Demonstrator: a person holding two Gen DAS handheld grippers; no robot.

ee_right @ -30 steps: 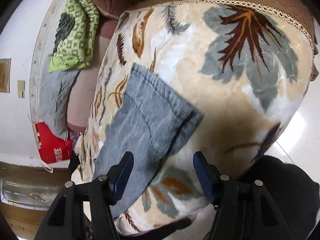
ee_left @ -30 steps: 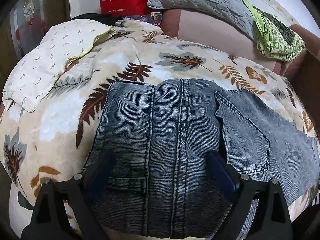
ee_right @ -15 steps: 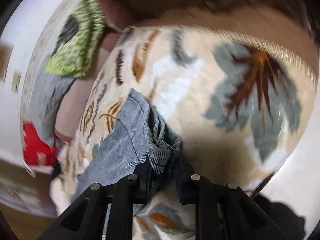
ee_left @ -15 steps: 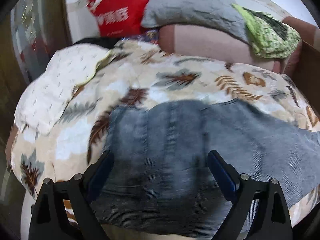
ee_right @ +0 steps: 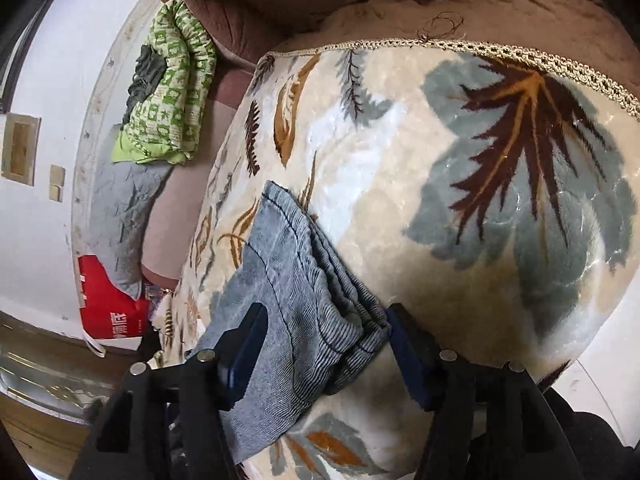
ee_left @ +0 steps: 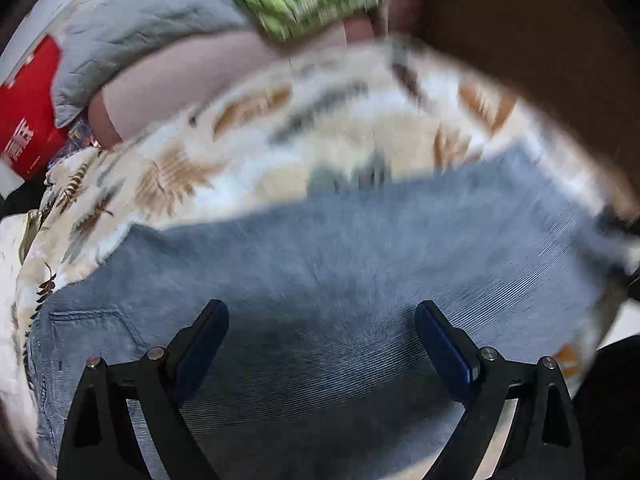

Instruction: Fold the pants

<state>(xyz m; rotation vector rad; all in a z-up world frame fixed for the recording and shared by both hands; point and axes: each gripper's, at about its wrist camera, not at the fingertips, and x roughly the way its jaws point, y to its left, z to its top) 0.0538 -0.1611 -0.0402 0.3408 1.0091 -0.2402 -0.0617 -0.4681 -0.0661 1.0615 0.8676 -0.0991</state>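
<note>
Grey-blue denim pants [ee_left: 352,264] lie flat on a leaf-patterned blanket [ee_left: 280,136]. In the left wrist view my left gripper [ee_left: 322,344] is open and empty, just above the pants' leg; the view is blurred. In the right wrist view the bunched hem end of the pants [ee_right: 304,292] sits between my right gripper's [ee_right: 324,344] fingers, which stand apart around it, not clamped on it.
A green patterned cloth [ee_right: 168,92], a grey quilted cushion [ee_left: 132,32] and a red bag [ee_right: 104,308] lie along the wall behind the bed. A brown cover [ee_right: 480,12] lies beyond the blanket's trimmed edge. A white pillow edge [ee_left: 8,248] is at the left.
My left gripper swung right from the waistband along the leg. My right gripper closed on the hem half a second ago and now stands open again, with the hem left bunched.
</note>
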